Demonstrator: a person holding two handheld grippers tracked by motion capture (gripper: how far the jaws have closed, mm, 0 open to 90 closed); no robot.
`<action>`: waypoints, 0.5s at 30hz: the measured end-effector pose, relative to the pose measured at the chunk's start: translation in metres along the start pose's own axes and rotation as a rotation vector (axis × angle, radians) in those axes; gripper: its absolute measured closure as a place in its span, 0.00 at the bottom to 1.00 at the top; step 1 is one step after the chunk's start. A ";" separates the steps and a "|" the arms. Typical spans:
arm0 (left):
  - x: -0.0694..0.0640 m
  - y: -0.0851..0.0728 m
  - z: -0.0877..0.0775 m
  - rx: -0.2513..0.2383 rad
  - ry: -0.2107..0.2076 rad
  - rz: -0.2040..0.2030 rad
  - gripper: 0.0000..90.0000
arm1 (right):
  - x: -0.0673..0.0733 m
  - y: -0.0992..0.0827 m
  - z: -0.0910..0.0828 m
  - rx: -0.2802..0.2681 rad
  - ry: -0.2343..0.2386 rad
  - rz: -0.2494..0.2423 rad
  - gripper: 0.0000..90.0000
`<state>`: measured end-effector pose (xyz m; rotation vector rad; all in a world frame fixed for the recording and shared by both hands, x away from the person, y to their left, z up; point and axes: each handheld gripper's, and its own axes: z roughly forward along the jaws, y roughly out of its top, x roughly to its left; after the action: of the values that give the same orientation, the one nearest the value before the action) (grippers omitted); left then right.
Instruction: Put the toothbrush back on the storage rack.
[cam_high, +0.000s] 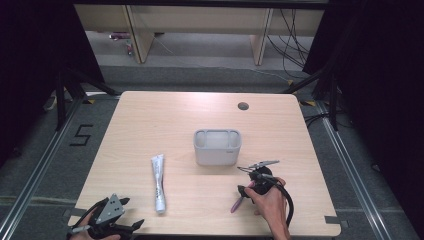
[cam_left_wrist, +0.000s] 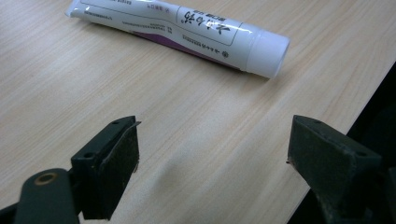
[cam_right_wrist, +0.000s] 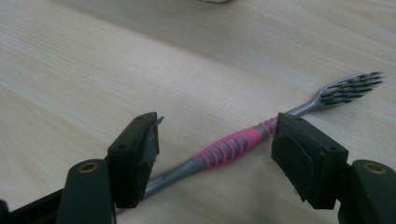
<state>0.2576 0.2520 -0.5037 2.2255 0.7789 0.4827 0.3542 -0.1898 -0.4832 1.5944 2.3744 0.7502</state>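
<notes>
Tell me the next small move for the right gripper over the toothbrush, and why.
Probably lower a touch and close. The right gripper is open, its fingers straddling the pink grip of the toothbrush, which lies flat on the table and runs between them. Nothing is clamped yet, so closing on the grip seems the natural step.
</notes>
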 end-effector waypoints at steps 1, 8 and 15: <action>-0.001 0.000 0.000 -0.001 -0.002 -0.014 0.18 | 0.001 0.000 0.000 0.013 -0.004 -0.004 0.36; 0.001 0.000 0.000 0.005 0.005 0.002 0.18 | 0.002 0.003 0.005 0.036 -0.003 -0.018 0.38; 0.000 0.000 0.000 -0.005 -0.006 0.005 0.18 | 0.004 0.005 0.007 0.039 -0.023 -0.035 0.42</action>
<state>0.2578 0.2522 -0.5040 2.2243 0.7678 0.4794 0.3593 -0.1827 -0.4865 1.5637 2.4081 0.6786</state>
